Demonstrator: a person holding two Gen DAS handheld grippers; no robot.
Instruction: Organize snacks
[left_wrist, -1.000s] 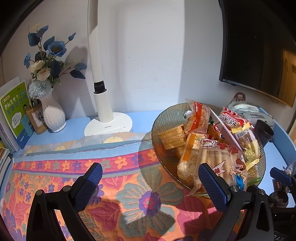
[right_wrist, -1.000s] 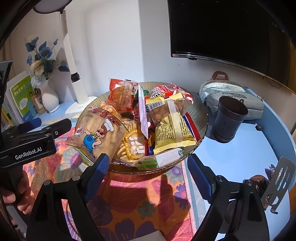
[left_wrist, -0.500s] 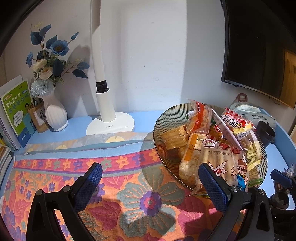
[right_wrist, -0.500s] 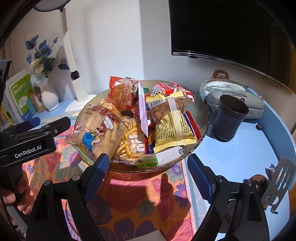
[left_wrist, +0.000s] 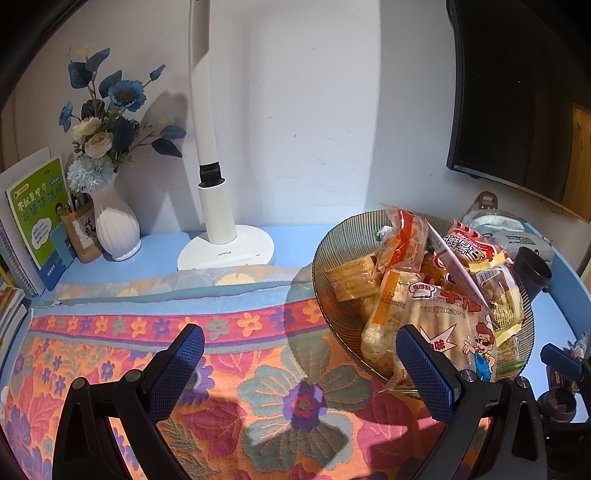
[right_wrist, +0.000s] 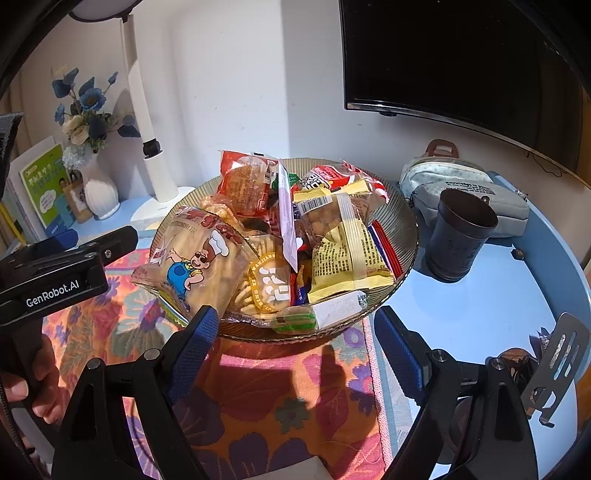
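A ribbed glass bowl heaped with snack packets sits on a floral cloth toward the blue surface's right side. Behind it stand a white lamp base and a flower vase; a dark cup and grey pouch sit near its right. The cartoon-chef breadstick packet overhangs the bowl's near-left rim, its long axis pointing toward the rear wall. Left claw and right claw both hover spread apart, empty.

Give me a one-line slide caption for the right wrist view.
Open right gripper hovers before a ribbed glass bowl heaped with packaged snacks on a floral cloth.
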